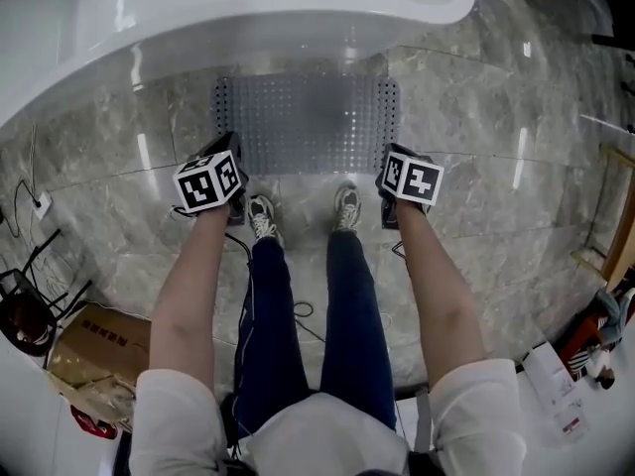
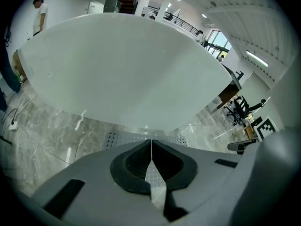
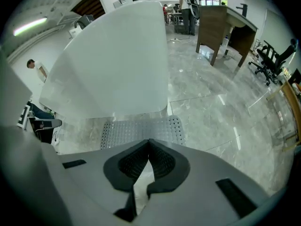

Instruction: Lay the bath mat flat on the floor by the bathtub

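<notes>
Head view, starting at the left: the left claw [image 1: 211, 180] hangs above the marble floor [image 1: 496, 177], squeezed fully together and carrying nothing. The left gripper view agrees, with its jaws meeting in one thin line and only floor and mat showing past them.

Moving to the middle, there's the bath mat [image 1: 308, 122], see-through and dotted with holes. It's spread out on the floor right beside the white bathtub [image 1: 248, 18], with its far edge up at the tub's overhang. It looks flat to me, no curl or fold that I can make out. The person's shoes [image 1: 261, 216] are planted just short of its near edge.

Over on the right, the right claw [image 1: 409, 180] is the same story, clamped closed, empty and off the floor, level with its partner.

So the job looks about done, and the danger now is undoing it. That floor is polished and shiny, so I'd guess the mat slides easily. A shoe nudging forward could shove the near edge into a wrinkle or push the whole mat askew. A claw dipping low again could catch a corner and flip it.
</notes>
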Demonstrator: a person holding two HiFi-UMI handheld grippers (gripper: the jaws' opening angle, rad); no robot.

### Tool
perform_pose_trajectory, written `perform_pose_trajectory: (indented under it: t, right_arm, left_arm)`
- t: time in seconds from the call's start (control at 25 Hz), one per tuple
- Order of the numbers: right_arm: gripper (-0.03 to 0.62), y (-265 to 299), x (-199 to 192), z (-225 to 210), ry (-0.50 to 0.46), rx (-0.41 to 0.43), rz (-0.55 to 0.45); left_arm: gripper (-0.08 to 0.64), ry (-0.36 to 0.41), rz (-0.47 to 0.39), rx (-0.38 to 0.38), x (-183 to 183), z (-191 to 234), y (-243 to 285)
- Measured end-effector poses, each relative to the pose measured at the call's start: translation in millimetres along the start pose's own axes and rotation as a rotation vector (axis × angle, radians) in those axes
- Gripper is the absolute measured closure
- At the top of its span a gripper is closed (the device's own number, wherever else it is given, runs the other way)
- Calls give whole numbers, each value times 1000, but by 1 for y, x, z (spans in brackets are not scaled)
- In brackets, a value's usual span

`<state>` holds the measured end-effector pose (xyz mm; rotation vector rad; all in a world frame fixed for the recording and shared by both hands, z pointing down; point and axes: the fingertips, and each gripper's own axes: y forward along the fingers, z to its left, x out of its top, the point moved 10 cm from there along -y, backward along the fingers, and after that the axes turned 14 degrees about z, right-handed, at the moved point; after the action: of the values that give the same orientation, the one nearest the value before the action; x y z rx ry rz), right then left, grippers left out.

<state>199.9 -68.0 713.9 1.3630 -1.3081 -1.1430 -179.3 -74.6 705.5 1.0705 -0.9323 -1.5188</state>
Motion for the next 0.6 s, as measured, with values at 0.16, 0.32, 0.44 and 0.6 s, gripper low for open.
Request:
perform_pose_trajectory:
  t: [0.16, 0.32, 0.44, 0.6]
  right_arm:
    - [561, -37, 4, 8, -14, 24, -42]
    - [561, -71, 5, 21, -74, 58, -78]
    - [561, -100, 3, 34, -101, 79, -105]
    - [561, -135, 1, 48, -93, 106, -132]
  left_arm:
    - [522, -2, -14, -1, 5, -12, -32]
    - [523, -15, -27, -28, 4, -27, -63]
    - [522, -38, -55, -66, 2, -38, -90]
    - [522, -37, -60, -104, 0, -52, -122]
